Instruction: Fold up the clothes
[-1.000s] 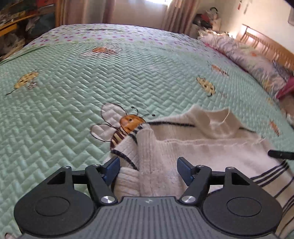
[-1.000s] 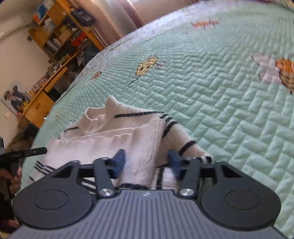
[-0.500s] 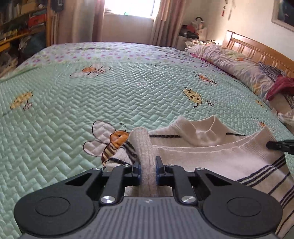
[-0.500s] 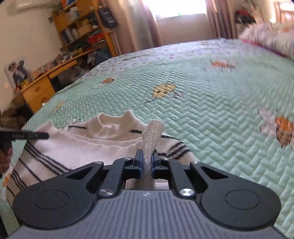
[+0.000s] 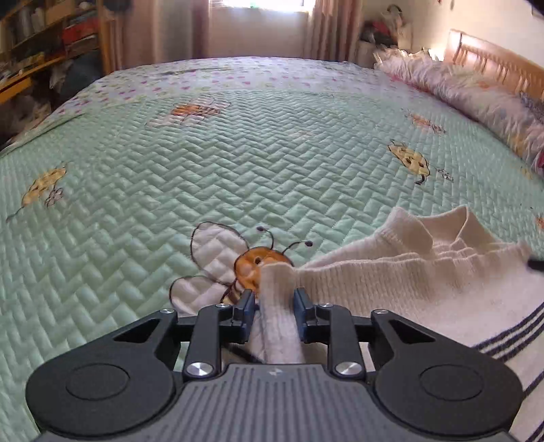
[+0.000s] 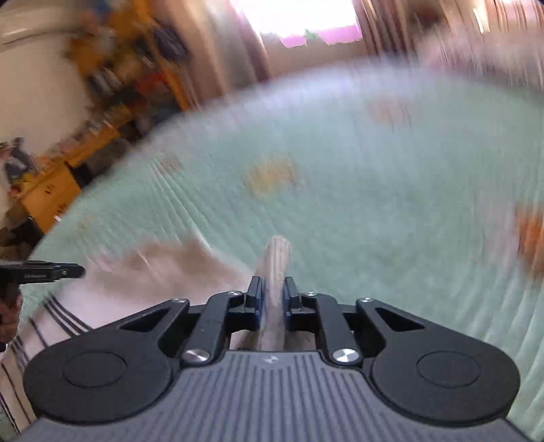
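A cream knit sweater [image 5: 408, 282] with dark stripes lies on the green quilted bedspread [image 5: 238, 153]. Its collar points toward the headboard. My left gripper [image 5: 273, 302] is shut on a bunched fold of the sweater's left edge, over the printed bee [image 5: 255, 268]. My right gripper [image 6: 273, 294] is shut on a ribbed fold of the sweater [image 6: 277, 258] at its other side. The right wrist view is heavily blurred; the sweater body [image 6: 136, 282] spreads to the left there. The left gripper's tip [image 6: 51, 273] shows at the left edge of that view.
Pillows [image 5: 476, 98] and a wooden headboard [image 5: 499, 64] run along the right side of the bed. Curtains and a window [image 5: 258, 20] stand past the far edge. Shelves and a desk [image 6: 68, 163] stand beside the bed.
Both grippers, open around sweater folds a second ago, closed on them and now lift and pull. The right gripper is moving fast, so its view blurs. The sweater has shifted right in the left view.
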`<state>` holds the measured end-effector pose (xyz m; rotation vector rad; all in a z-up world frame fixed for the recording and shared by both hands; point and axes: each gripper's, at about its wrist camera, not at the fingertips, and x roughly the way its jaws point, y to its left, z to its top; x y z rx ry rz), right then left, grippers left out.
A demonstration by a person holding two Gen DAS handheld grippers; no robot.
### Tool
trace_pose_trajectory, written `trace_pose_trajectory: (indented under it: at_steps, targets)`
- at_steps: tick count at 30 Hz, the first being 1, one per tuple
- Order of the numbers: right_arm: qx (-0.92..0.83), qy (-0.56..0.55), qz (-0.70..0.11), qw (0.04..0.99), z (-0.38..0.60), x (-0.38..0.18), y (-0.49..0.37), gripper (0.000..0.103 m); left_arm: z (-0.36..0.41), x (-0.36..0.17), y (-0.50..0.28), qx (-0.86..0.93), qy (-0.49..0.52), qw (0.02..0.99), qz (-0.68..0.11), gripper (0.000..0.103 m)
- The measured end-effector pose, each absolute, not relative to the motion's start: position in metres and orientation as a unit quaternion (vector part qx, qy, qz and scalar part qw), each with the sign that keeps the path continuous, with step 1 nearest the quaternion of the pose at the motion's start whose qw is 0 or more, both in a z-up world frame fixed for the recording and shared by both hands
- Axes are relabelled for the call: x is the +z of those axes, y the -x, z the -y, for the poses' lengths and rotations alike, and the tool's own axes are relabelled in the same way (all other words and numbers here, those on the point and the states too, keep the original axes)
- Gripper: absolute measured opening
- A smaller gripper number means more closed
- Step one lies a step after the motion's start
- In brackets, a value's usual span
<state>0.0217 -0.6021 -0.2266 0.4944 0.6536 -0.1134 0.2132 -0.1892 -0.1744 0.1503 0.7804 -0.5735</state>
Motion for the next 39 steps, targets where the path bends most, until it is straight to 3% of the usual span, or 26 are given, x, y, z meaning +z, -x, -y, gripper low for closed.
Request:
trace_pose_trajectory:
  at_steps: [2,4,8,13,25,28,33,39]
  targets:
    - [-0.061,-0.274,-0.282,0.918,0.607,-0.225,-0.001,0.032,0.172,-0.165,-0.202,-0.281,-0.044,0.891,-0.354,0.062]
    - [-0.076,-0.294,-0.235,0.924,0.608,-0.211,0.025,0.054,0.152,-0.153,-0.189,-0.276,-0.025,0.899,-0.338,0.069]
    - [-0.054,-0.31,-0.179,0.932,0.592,-0.175,0.075,0.066,0.108,-0.142,-0.158,-0.257,0.021,0.905,-0.338,0.078]
    - [0.0,-0.279,-0.18,0.943,0.543,-0.154,0.109,0.079,0.064,-0.17,-0.122,-0.245,0.116,0.879,-0.393,0.077]
    - [-0.026,-0.383,-0.174,0.907,0.497,-0.189,0.16,0.08,0.018,-0.219,-0.077,-0.26,0.376,0.785,-0.419,0.077]
    - [-0.045,-0.371,-0.165,0.913,0.495,-0.189,0.17,0.08,0.024,-0.197,-0.052,-0.262,0.318,0.819,-0.4,0.077]
    - [-0.037,-0.352,-0.186,0.917,0.475,-0.183,0.16,0.08,0.061,-0.162,-0.003,-0.174,0.106,0.888,-0.413,0.085]
    - [0.036,-0.29,-0.229,0.929,0.405,-0.173,0.14,0.08,0.082,-0.153,0.029,-0.164,0.059,0.88,-0.442,0.096]
